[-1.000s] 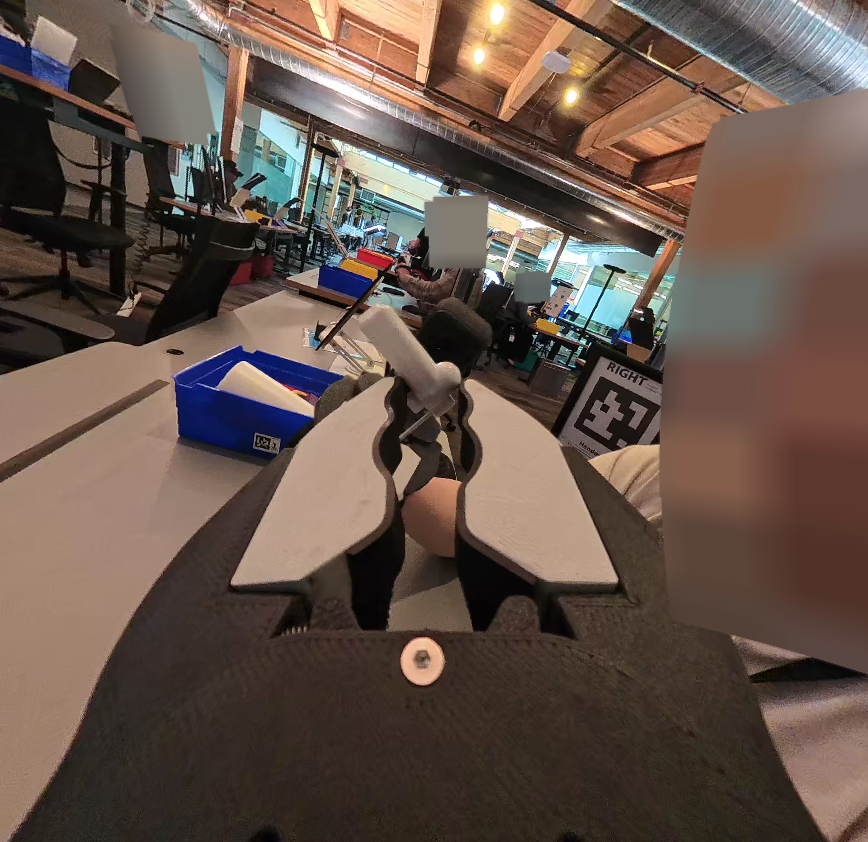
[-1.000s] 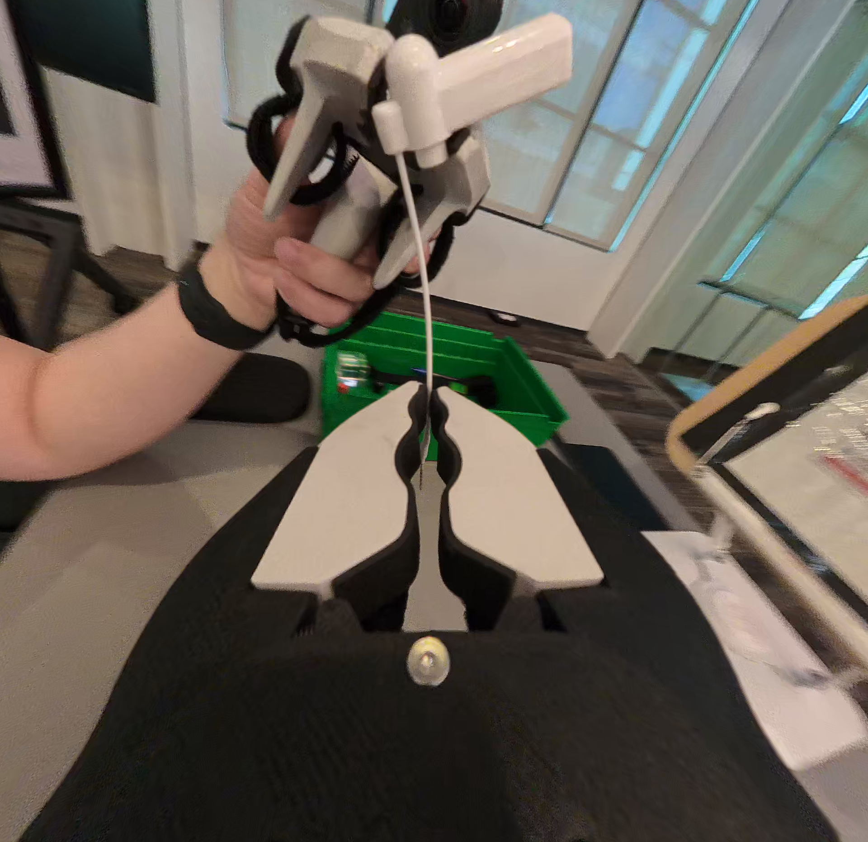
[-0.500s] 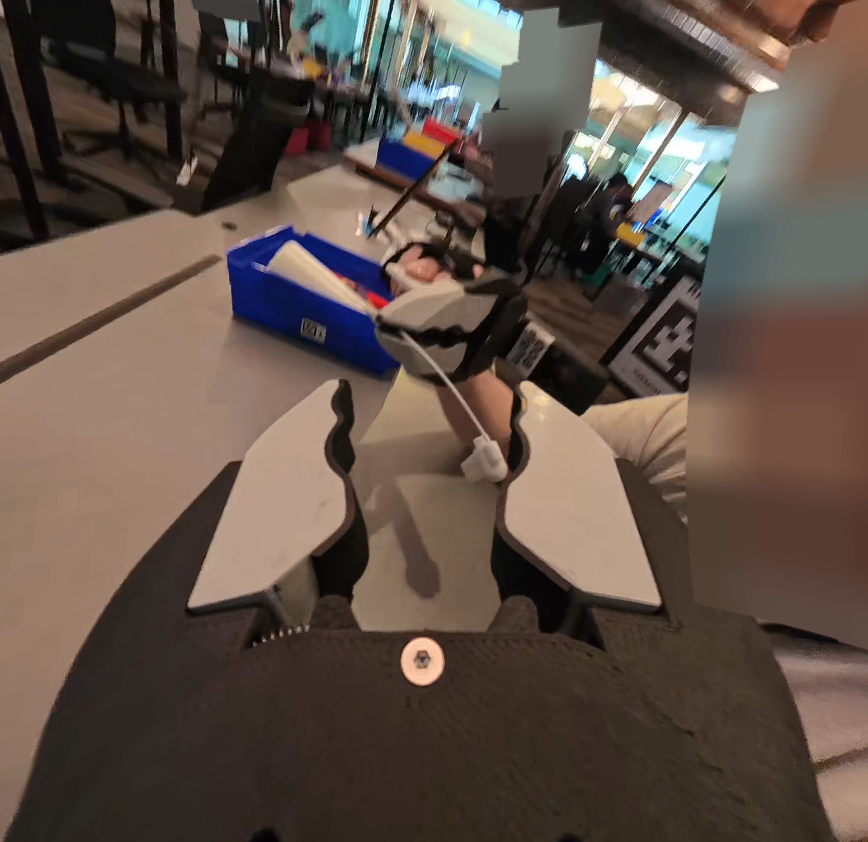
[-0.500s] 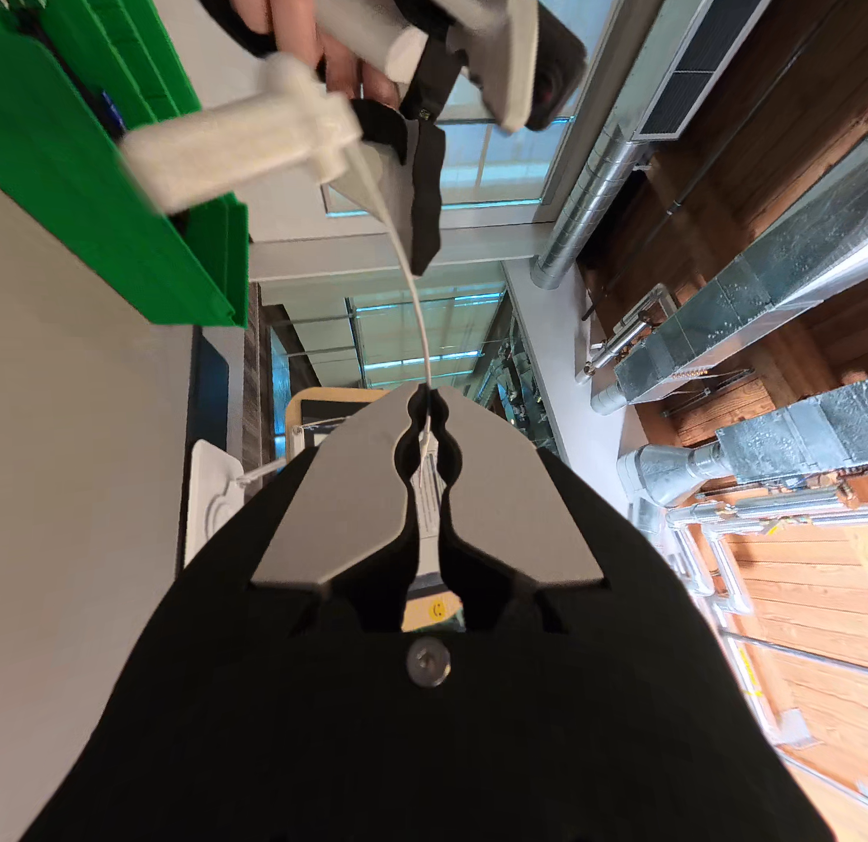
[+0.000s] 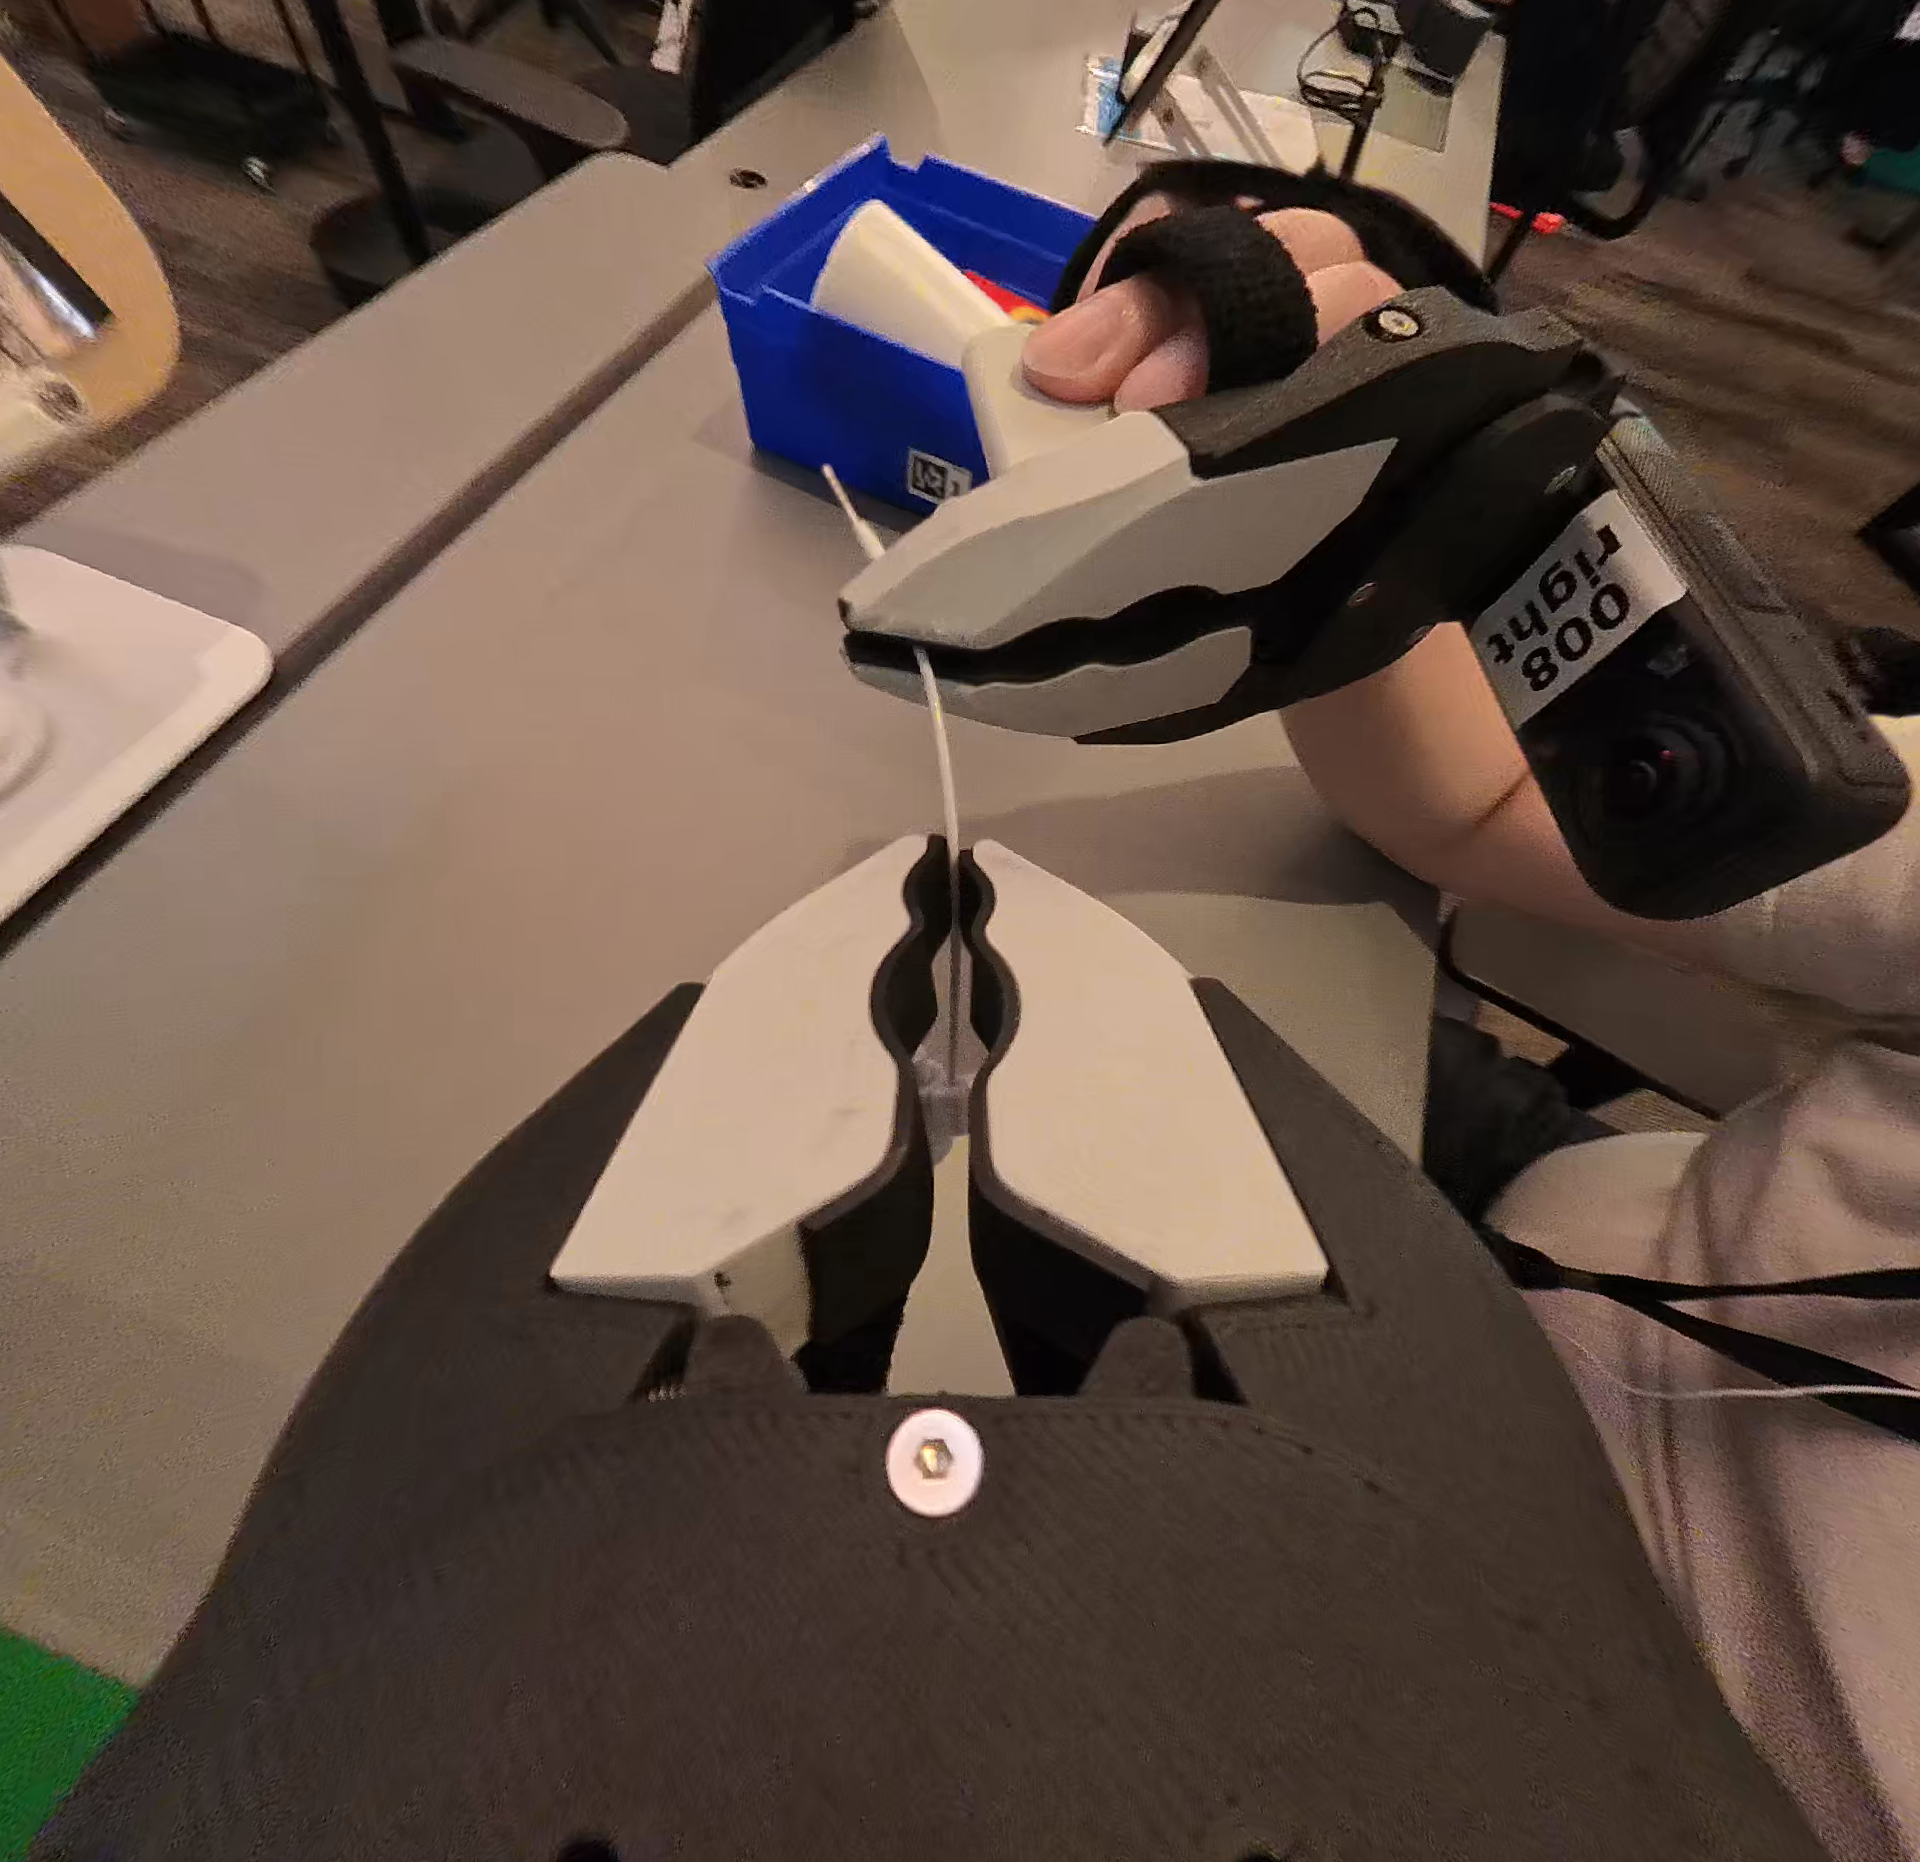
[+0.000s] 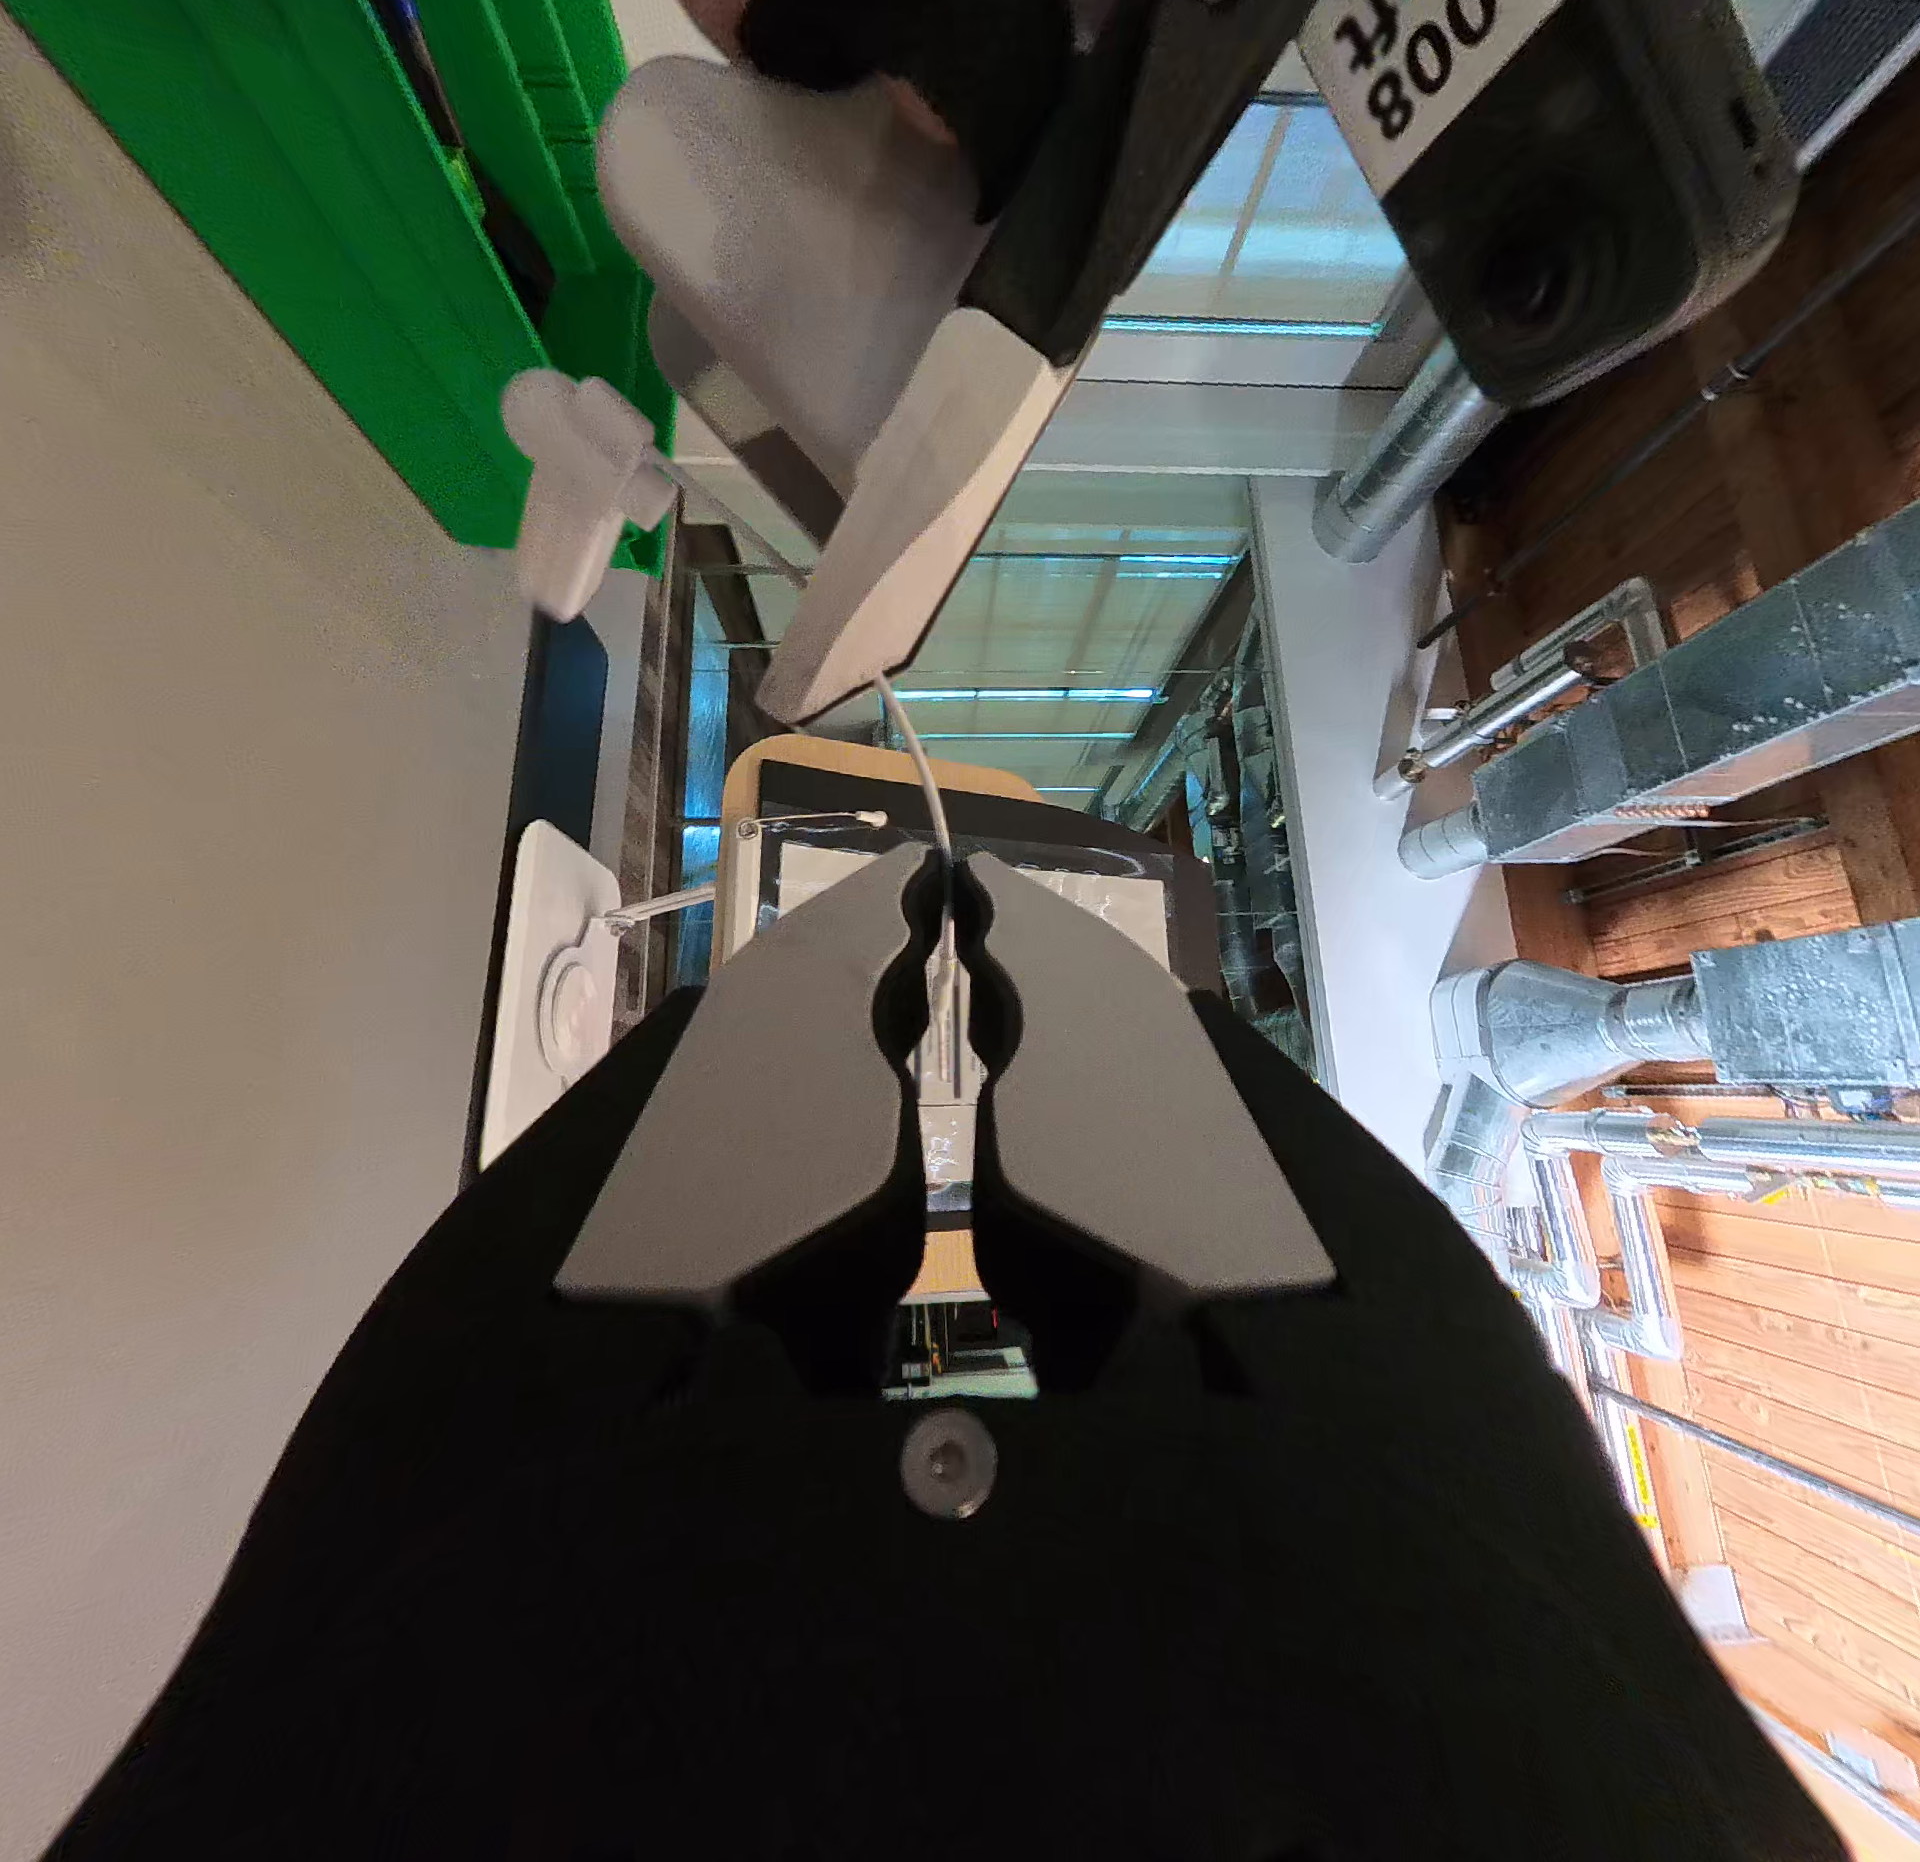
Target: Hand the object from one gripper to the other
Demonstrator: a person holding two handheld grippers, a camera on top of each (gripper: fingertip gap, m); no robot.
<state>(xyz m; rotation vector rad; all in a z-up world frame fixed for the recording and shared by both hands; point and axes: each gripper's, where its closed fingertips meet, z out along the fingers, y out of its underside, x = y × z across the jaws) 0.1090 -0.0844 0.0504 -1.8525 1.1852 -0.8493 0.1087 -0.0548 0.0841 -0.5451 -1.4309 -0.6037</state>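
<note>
While both claws grip the same thin white cord at once, the handover sits at its midpoint. The left claw (image 5: 951, 862) is nearly closed, its wavy inner edges pinching the cord (image 5: 943, 763), with the cord's small white plug end (image 5: 943, 1090) lodged deeper between the fingers. Just beyond the left claw, the right claw (image 5: 868, 633) is turned on its side and also clamped on the cord, whose short free tip (image 5: 852, 508) pokes out past it toward the blue bin (image 5: 831, 378). The right wrist view agrees: the right claw (image 6: 948, 862) is all but closed with the cord (image 6: 920, 763) running between its tips and curving up into the left claw (image 6: 821, 685). A blurred white piece (image 6: 582, 493) shows beside the left claw there; whether it belongs to the cord I cannot tell.

Judging from this, the double grip is made, and what remains is for one claw to let go and draw away. Which claw is the giver cannot be read from this moment alone. The cord hangs above the grey surface (image 5: 468, 773), touching nothing but the two claws. The green bin (image 6: 312, 202) lies well behind the left claw.
</note>
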